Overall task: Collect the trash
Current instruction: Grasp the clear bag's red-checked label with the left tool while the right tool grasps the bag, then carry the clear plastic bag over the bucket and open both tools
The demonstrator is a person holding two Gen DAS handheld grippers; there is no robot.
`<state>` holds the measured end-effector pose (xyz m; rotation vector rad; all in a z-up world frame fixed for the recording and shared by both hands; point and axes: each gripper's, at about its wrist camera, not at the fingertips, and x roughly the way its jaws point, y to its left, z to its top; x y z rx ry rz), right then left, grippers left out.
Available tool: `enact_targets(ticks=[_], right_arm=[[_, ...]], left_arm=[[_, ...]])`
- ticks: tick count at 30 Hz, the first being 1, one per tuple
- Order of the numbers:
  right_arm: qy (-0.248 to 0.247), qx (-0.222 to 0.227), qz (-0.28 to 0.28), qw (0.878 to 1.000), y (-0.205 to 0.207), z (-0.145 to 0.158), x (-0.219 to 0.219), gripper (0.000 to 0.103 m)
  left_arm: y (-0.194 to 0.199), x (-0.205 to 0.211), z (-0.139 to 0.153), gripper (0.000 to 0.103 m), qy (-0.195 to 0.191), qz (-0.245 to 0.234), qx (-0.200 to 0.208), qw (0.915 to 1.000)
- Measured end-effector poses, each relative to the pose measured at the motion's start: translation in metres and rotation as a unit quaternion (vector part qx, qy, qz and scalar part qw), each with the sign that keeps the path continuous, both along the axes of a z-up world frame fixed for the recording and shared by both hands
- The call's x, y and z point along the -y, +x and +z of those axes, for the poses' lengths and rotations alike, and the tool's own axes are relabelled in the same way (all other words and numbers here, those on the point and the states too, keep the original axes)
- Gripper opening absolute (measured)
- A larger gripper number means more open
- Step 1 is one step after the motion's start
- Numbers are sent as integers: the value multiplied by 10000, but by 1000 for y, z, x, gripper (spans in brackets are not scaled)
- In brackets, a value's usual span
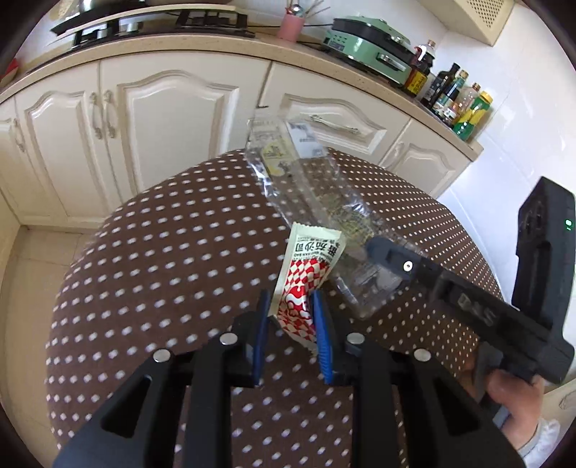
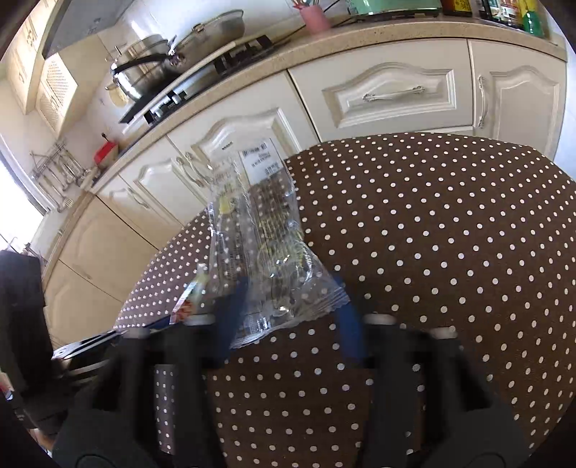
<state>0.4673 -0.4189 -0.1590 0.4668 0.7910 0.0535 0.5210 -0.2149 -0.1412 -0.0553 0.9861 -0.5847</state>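
My left gripper (image 1: 289, 306) is black with bright blue pads (image 1: 321, 334), and the sauce packet (image 1: 306, 284) between them is cream up top with black lettering, then a red-and-white checker/swirl print below. The wrapper (image 2: 266, 252) in my right gripper (image 2: 291, 309) is clear plastic with a white label and some yellow print. The tablecloth (image 1: 162, 252) is brown with white polka dots. Cream cabinets (image 1: 162, 118) behind, a mint green cooker (image 1: 370, 50), and a pink cup (image 1: 291, 25).
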Motion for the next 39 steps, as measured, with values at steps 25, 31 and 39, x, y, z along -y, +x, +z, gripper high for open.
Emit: enact_targets(ticks=[25,31,39], right_arm=[[-99,629,2184,9738,-90,49,-297,6],[-163,255,2759,9607,-104,8,-403,6],[-287,-712,2958,9522,-101,-107,-490,6]], left_arm=[[-147,-311,16,23,-278,1878,295,9814],[-187,-403,-36,23,43,2694,54,9630],[-210,-485,-160,23,89,3531,-805,9321]])
